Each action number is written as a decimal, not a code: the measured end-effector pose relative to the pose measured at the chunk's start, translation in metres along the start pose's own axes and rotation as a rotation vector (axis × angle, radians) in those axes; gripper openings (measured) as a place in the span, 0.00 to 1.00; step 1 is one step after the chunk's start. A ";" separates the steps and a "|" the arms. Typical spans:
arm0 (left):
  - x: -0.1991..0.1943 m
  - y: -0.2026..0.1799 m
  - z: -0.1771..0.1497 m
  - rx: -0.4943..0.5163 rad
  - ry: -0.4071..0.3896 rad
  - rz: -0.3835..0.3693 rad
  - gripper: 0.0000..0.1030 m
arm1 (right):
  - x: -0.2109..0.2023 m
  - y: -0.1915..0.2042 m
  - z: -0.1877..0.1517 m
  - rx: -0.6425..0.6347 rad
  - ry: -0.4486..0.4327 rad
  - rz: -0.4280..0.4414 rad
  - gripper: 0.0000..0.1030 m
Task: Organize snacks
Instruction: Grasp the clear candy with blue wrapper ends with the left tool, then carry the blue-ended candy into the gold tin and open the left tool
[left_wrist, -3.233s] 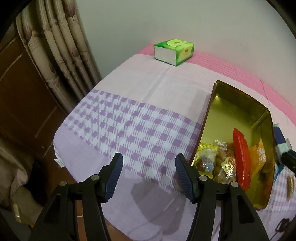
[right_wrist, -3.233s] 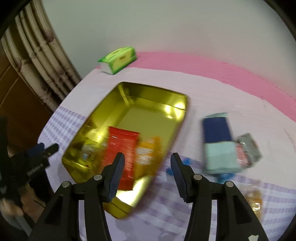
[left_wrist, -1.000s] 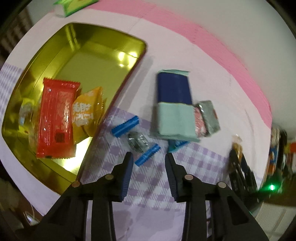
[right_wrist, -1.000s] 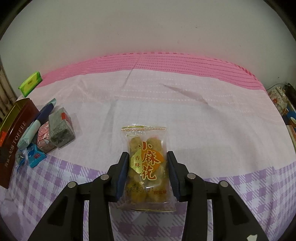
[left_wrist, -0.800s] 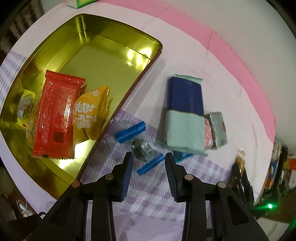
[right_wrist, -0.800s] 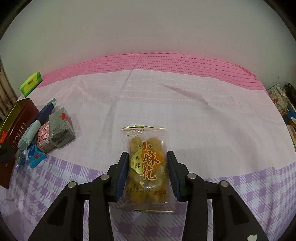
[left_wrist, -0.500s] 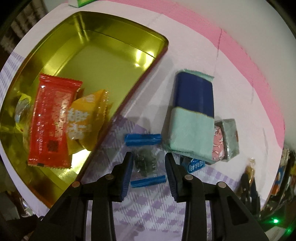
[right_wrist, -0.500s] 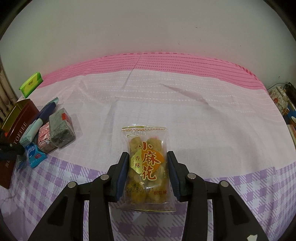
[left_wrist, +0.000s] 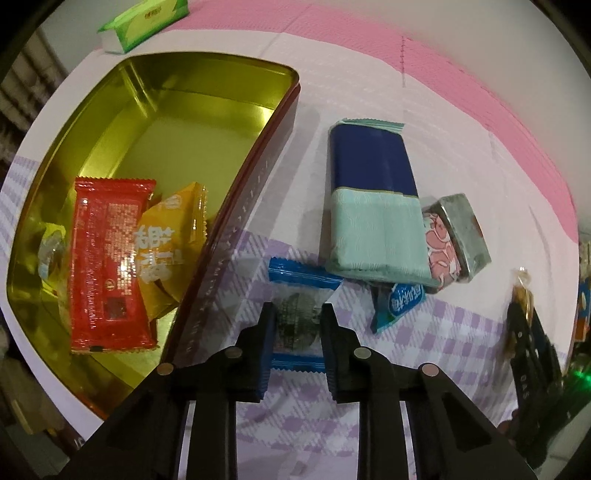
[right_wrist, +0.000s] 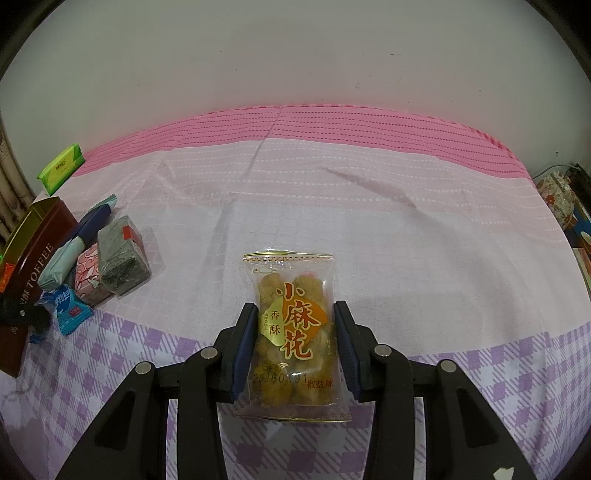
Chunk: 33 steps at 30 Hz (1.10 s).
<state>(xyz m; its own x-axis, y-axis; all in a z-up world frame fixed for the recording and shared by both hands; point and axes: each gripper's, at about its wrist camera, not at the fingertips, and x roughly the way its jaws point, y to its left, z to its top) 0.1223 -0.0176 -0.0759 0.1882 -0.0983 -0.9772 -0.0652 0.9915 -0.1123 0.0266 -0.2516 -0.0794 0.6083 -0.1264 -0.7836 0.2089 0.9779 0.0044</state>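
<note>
Left wrist fisheye: the left gripper (left_wrist: 297, 319) is seen narrowed around a small candy in a clear wrapper with blue ends (left_wrist: 297, 320), lying on the checked tablecloth (left_wrist: 461, 332); both pads sit at the candy's sides, though a firm squeeze cannot be confirmed. To the left of the fingers an open gold tin (left_wrist: 162, 122) is placed, and inside it a red packet (left_wrist: 107, 266) and an orange packet (left_wrist: 171, 240) are laid side by side, with another clear-wrapped sweet (left_wrist: 48, 247) at its far left wall. Ahead and to the right of the fingertips a navy-and-mint packet (left_wrist: 376, 206) is found, with a grey-wrapped block (left_wrist: 463, 232) and a pink patterned sweet (left_wrist: 439, 251) against its right edge. Just right of the fingertips a light blue candy (left_wrist: 399, 301) is seen. Far ahead to the left a green box (left_wrist: 144, 22) is set near the wall.

From the right wrist view, the right gripper (right_wrist: 294, 347) is held partly closed about a clear bag of fried dough twists (right_wrist: 293, 332), which rests on the cloth between the two pads; contact is seen on the left pad, while on the right it cannot be told. Well off to the left the tin's brown side and the other snacks are grouped.
</note>
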 end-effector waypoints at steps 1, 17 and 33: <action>-0.002 0.001 -0.002 0.007 -0.004 -0.001 0.24 | 0.000 0.000 0.000 0.000 -0.001 -0.001 0.38; -0.070 0.021 -0.010 0.154 -0.143 -0.038 0.24 | 0.000 0.003 -0.002 -0.002 -0.021 -0.018 0.38; -0.067 0.113 0.079 0.183 -0.231 0.152 0.24 | 0.000 0.003 -0.002 -0.003 -0.020 -0.019 0.38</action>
<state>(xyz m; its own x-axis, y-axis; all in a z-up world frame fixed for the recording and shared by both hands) 0.1797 0.1073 -0.0089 0.4084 0.0528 -0.9113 0.0639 0.9942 0.0863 0.0259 -0.2486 -0.0803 0.6197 -0.1478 -0.7708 0.2179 0.9759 -0.0120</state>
